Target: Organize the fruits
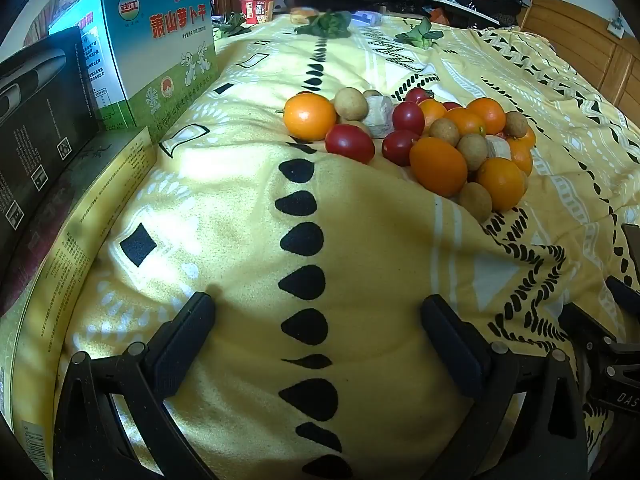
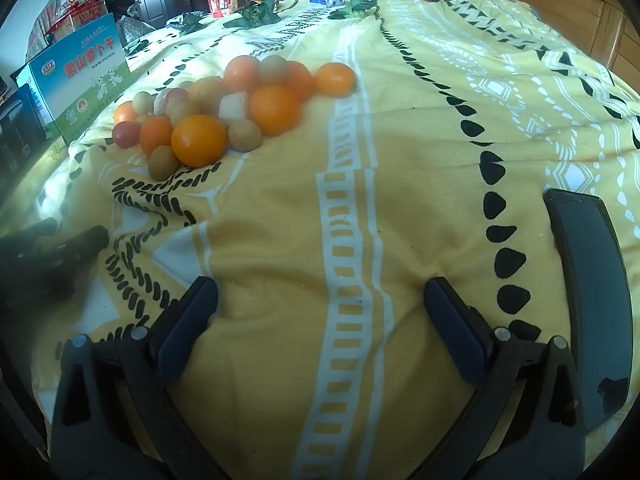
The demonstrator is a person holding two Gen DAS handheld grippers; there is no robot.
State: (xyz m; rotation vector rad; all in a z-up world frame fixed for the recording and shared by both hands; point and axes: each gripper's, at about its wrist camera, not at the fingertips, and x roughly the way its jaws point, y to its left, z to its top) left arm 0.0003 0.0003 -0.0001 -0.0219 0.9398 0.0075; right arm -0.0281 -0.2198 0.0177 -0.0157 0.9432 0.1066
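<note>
A heap of fruit lies on the yellow patterned cloth (image 1: 360, 240): orange round fruits (image 1: 310, 116), red cherry tomatoes (image 1: 349, 143), brown longans (image 1: 351, 103) and pale peeled pieces (image 1: 380, 110). My left gripper (image 1: 318, 312) stands open just above the cloth, well short of the heap, with nothing between its fingers. In the right wrist view the same heap (image 2: 224, 112) lies at the upper left, with a big orange fruit (image 2: 199, 140) at its near side. My right gripper (image 2: 320, 296) is open and empty too, low over the cloth (image 2: 400, 200).
Boxes line the left edge: a blue-green carton (image 1: 156, 52), a black box (image 1: 40, 120) and a yellow flat box (image 1: 72, 240). Leafy greens (image 1: 326, 24) and a red noodle cup (image 1: 258, 10) sit at the far end. A dark phone (image 2: 592, 300) lies right of my right gripper.
</note>
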